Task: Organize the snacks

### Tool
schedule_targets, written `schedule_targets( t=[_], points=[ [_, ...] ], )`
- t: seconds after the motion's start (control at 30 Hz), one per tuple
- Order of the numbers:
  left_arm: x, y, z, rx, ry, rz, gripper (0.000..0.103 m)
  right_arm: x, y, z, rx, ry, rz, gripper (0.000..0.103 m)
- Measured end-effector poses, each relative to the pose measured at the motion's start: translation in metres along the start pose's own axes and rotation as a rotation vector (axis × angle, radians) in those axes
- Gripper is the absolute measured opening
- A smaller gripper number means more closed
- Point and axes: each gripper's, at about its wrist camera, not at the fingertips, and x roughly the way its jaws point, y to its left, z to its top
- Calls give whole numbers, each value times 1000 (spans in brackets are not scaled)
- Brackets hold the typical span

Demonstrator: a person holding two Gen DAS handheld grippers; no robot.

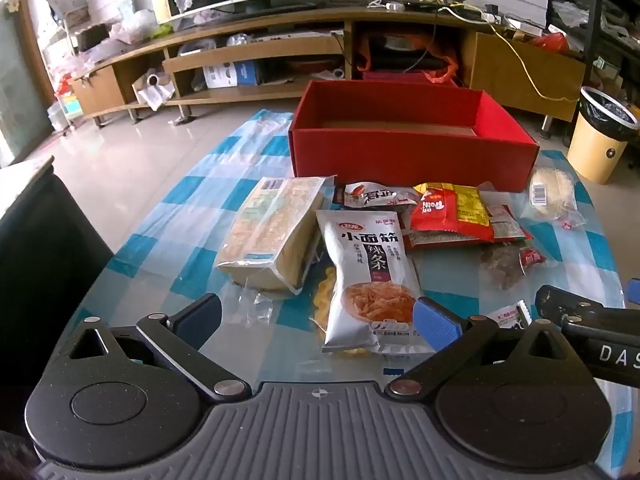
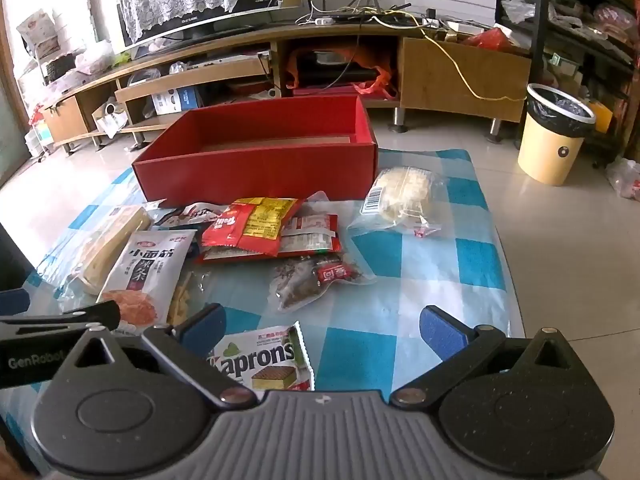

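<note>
Since the red cardboard box (image 2: pixel 256 160) at the far side of the counter (image 2: pixel 472 256) shows only bare red walls and a strip of brown floor, the sorting looks not yet begun: every snack visible lies loose on the blue-and-white checked cloth in front of it. Nearest the left tongs (image 1: pixel 318 318) lies the silver spicy-strip pouch (image 1: pixel 366 272), with the pale cracker block (image 1: pixel 272 232) touching its left edge; behind them sit a small dark-printed packet (image 1: pixel 372 196) and the red-and-yellow packet (image 2: pixel 256 226) stacked on flatter red ones. A clear bag of dark dried pieces with a red label (image 2: pixel 316 280) lies just in front of that pile, and a clear-wrapped pale round cake (image 2: pixel 404 196) sits apart near the box's right corner. The green-and-white wafer pack (image 2: pixel 272 360) lies directly under the right tongs (image 2: pixel 320 330). Both tongs stand spread wide with nothing between the pads, tilted down toward the heap. So all of the loading appears left to do. Part of the box floor is hidden by its near wall, something yellow is half buried under the silver pouch, and the wafer pack's left part is cut off by a tong finger.
</note>
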Motion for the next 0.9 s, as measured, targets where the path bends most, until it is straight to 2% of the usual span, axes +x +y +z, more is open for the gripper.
schedule_targets(
  t=[0.9],
  points=[
    [11, -2, -3, 4, 39, 3, 103, 10, 1, -3, -4, 58, -4, 103]
  ],
)
